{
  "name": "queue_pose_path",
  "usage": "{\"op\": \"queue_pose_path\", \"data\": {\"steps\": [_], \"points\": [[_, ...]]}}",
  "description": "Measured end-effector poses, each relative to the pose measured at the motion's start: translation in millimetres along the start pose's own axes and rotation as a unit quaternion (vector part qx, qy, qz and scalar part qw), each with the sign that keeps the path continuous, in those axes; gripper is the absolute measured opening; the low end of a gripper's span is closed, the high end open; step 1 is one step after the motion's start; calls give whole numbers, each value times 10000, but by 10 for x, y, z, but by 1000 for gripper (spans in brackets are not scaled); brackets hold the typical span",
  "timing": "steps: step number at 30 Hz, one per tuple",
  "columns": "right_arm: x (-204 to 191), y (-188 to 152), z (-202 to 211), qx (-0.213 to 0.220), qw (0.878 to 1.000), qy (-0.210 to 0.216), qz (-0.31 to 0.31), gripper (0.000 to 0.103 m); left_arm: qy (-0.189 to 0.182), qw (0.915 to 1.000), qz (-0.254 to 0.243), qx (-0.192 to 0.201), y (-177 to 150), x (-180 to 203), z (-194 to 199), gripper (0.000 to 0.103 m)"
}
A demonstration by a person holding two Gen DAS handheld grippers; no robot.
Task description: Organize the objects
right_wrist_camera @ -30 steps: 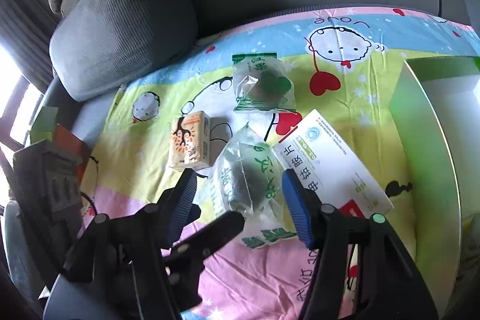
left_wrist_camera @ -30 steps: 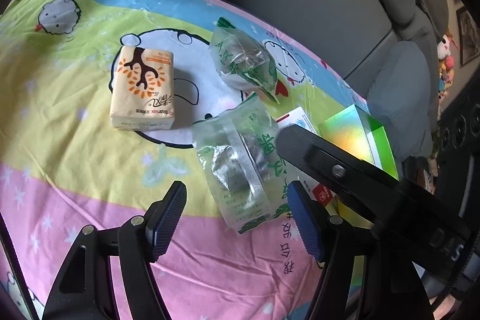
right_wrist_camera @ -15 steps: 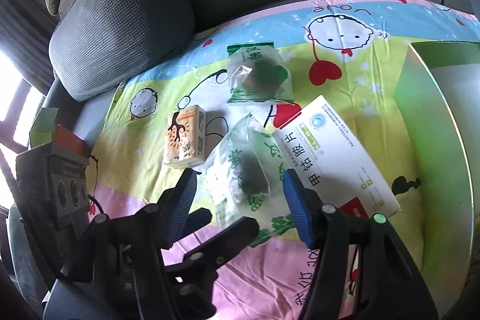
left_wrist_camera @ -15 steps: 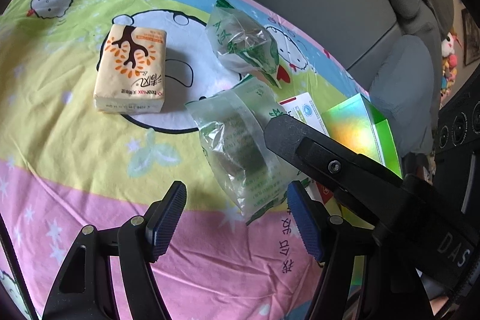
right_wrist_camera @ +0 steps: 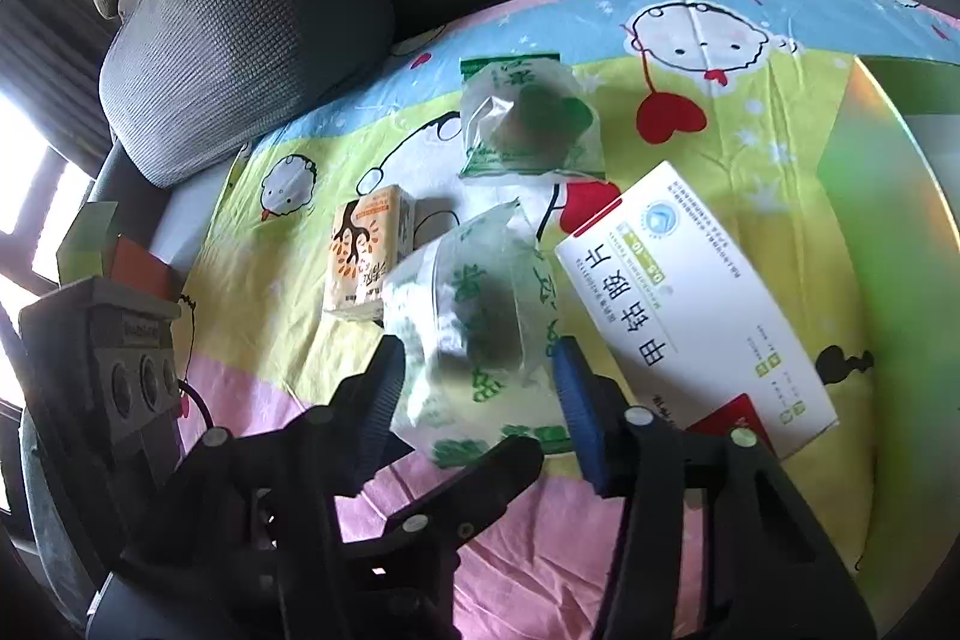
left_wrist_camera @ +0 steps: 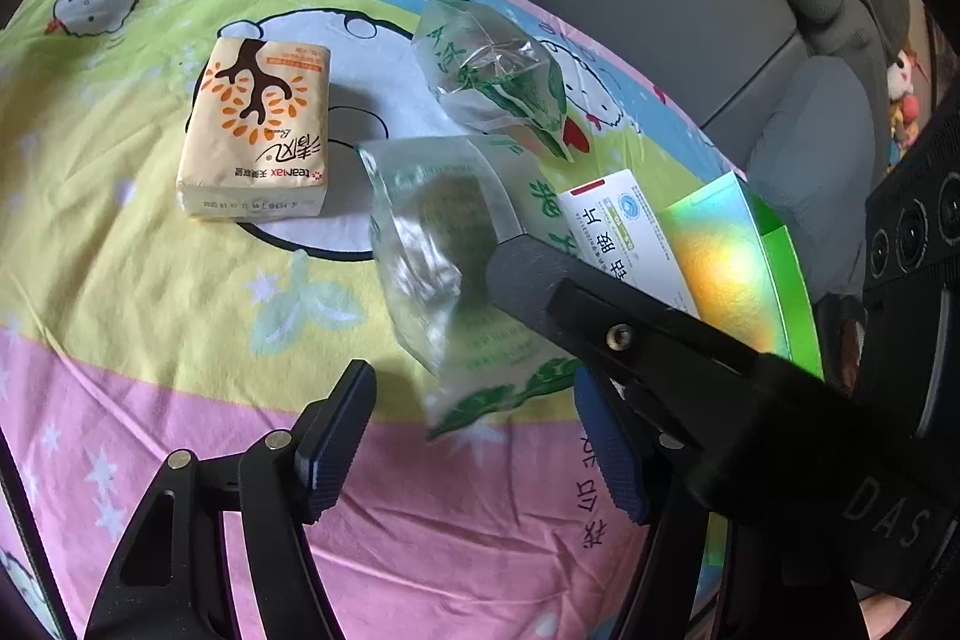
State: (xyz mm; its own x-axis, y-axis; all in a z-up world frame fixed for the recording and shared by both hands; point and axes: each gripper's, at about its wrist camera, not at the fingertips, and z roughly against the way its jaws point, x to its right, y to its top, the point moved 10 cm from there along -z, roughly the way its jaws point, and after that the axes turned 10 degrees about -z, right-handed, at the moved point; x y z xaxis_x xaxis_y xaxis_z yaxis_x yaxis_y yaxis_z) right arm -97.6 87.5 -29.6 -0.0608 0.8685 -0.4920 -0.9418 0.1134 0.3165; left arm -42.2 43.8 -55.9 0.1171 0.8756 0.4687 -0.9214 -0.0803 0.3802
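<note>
Right wrist: clear snack bag [right_wrist_camera: 480, 334] (near one) between spread fingers [right_wrist_camera: 570, 400].

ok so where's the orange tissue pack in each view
Left wrist: the tissue pack lies upper left, left of the nearer clear snack bag.
Right wrist: the tissue pack sits left of centre, again beside that bag.
Shared landmark: the white medicine box, right of the bag.
</note>
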Motion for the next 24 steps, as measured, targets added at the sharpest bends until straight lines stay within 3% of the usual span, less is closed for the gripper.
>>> {"op": "queue_pose_path", "data": {"steps": [3,6,21,24], "points": [[0,-27,-49,-115,9999,68,-45,44,-45,10000,-68,0,-13,22,-2,53],[-6,-57,-72,-112,9999,43,22,44,-60,10000,-62,-16,-43,26,1,49],[-61,-107,33,95,9998,128,112,44,94,9994,-308,112,-90,19,174,48],[-87,-108,76,175,9996,166,125,44,163,9988,-412,210,-49,166,144,48]]}}
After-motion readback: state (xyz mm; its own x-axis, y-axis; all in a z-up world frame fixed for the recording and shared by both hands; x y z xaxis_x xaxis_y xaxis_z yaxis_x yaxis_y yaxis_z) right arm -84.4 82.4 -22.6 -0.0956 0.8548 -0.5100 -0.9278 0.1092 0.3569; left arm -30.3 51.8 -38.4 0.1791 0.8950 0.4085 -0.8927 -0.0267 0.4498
